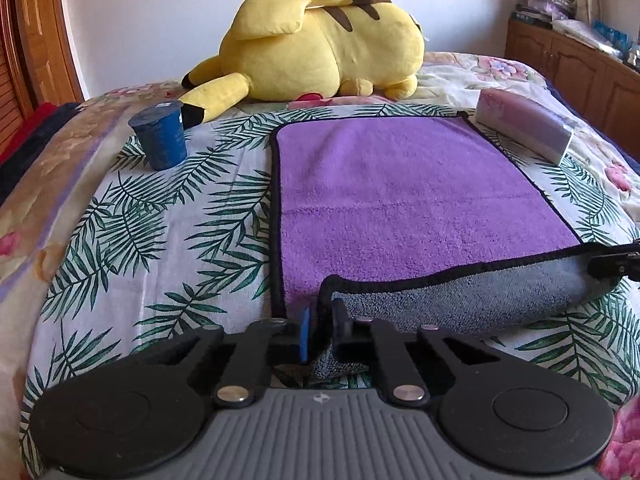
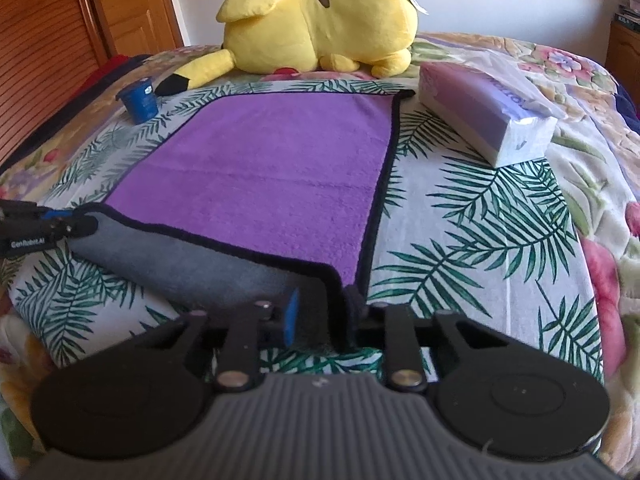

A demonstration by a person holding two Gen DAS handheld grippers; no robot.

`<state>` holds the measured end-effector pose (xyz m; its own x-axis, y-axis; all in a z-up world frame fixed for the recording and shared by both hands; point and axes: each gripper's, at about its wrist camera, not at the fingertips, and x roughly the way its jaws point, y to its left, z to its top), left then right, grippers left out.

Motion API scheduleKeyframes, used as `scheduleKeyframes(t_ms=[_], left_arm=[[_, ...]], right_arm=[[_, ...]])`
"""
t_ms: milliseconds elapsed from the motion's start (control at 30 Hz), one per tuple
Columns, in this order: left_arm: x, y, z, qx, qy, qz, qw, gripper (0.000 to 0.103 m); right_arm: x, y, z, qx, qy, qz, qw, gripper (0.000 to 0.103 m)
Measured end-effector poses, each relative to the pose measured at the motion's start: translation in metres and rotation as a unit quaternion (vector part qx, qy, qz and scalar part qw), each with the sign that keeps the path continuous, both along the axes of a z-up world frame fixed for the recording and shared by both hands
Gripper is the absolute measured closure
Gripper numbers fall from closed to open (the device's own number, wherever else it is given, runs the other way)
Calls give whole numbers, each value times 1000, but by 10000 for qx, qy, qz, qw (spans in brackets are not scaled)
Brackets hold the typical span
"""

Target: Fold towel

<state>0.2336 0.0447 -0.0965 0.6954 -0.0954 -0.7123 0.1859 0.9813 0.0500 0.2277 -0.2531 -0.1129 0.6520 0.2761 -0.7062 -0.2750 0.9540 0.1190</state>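
A purple towel (image 1: 404, 184) with a black hem and grey underside lies flat on the leaf-print bedspread; it also shows in the right wrist view (image 2: 280, 168). Its near edge is lifted and rolled over, showing the grey side (image 1: 460, 296). My left gripper (image 1: 322, 328) is shut on the towel's near left corner. My right gripper (image 2: 320, 316) is shut on the near right corner. The right gripper's tip shows at the right edge of the left wrist view (image 1: 612, 266). The left gripper's tip shows at the left edge of the right wrist view (image 2: 52, 224).
A blue cup (image 1: 160, 136) stands left of the towel. A tissue pack (image 1: 528, 128) lies at its far right corner. A yellow plush toy (image 1: 320, 44) lies behind the towel. A wooden cabinet (image 1: 580, 68) stands right of the bed, a wooden door (image 2: 80, 20) on the left.
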Motion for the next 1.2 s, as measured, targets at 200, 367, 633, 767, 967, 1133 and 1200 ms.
scheduleKeyframes(t_ms=[200, 367, 633, 767, 967, 1133, 1200], left_arm=[[-2, -2, 3, -53, -69, -81, 9999, 97], [-5, -3, 9, -73, -183, -137, 9997, 97], [-8, -3, 21, -156, -390, -157, 9990, 98], [-11, -4, 28, -189, -548, -164, 9982, 98], [-12, -3, 34, -215, -690, -168, 9972, 98], [-10, -7, 38, -183, -784, -263, 9964, 98], [-7, -8, 39, -167, -801, -282, 9962, 98]], right_arm=[[1, -2, 0, 66, 19, 48, 10000, 95], [1, -4, 2, 131, -42, 52, 9999, 98], [0, -8, 10, 272, -303, 28, 9992, 99], [0, -9, 16, 316, -491, 12, 9983, 99], [5, -13, 17, 333, -565, -21, 9978, 99], [9, -12, 17, 263, -615, 13, 9978, 99], [11, -12, 17, 259, -625, 35, 9977, 99]])
